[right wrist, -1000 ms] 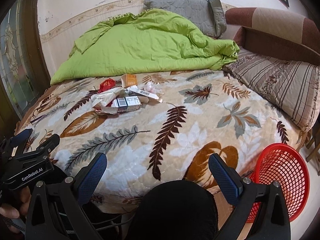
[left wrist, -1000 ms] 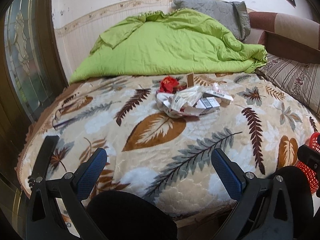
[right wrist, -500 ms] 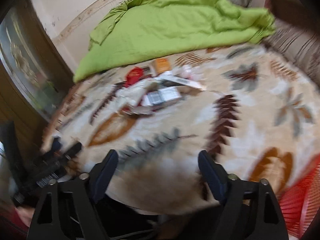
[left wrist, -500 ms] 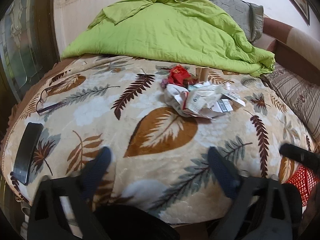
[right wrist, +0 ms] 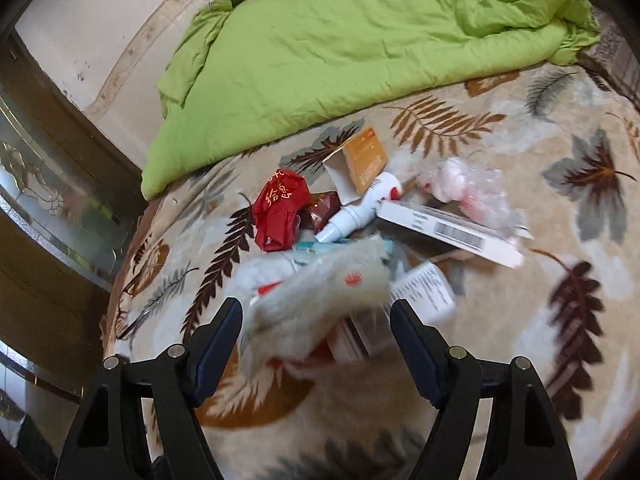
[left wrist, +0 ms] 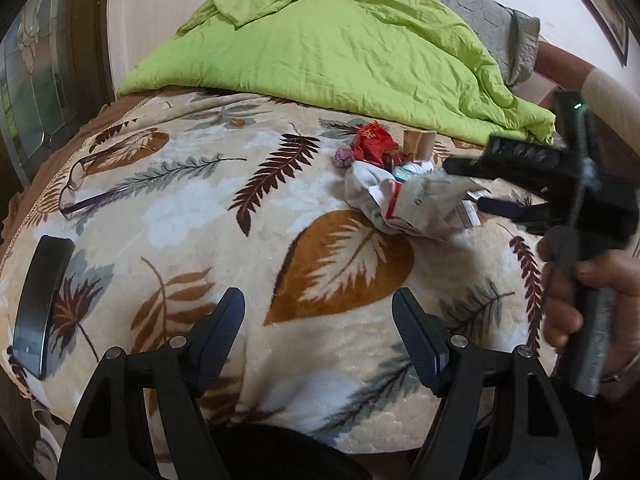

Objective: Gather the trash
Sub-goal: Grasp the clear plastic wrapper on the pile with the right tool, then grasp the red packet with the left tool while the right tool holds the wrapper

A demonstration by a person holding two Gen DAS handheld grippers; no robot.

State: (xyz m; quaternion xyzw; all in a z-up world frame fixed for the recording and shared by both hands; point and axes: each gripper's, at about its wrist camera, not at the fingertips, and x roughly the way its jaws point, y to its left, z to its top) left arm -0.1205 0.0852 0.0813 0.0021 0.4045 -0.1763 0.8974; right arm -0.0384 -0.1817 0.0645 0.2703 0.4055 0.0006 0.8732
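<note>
My right gripper (right wrist: 316, 330) is spread wide, straddling the crumpled white wrapper (right wrist: 316, 304) at the near edge of the trash pile (right wrist: 360, 232) on the leaf-print blanket (right wrist: 560, 240). Left gripper (left wrist: 318, 328) wide, empty, well back. Plan: sink lower, pinch the wrapper's bulk, avoid snagging blanket

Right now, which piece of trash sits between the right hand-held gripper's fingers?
The crumpled white wrapper. It alone lies between the open right hand-held gripper; the red wrapper lies farther off.
</note>
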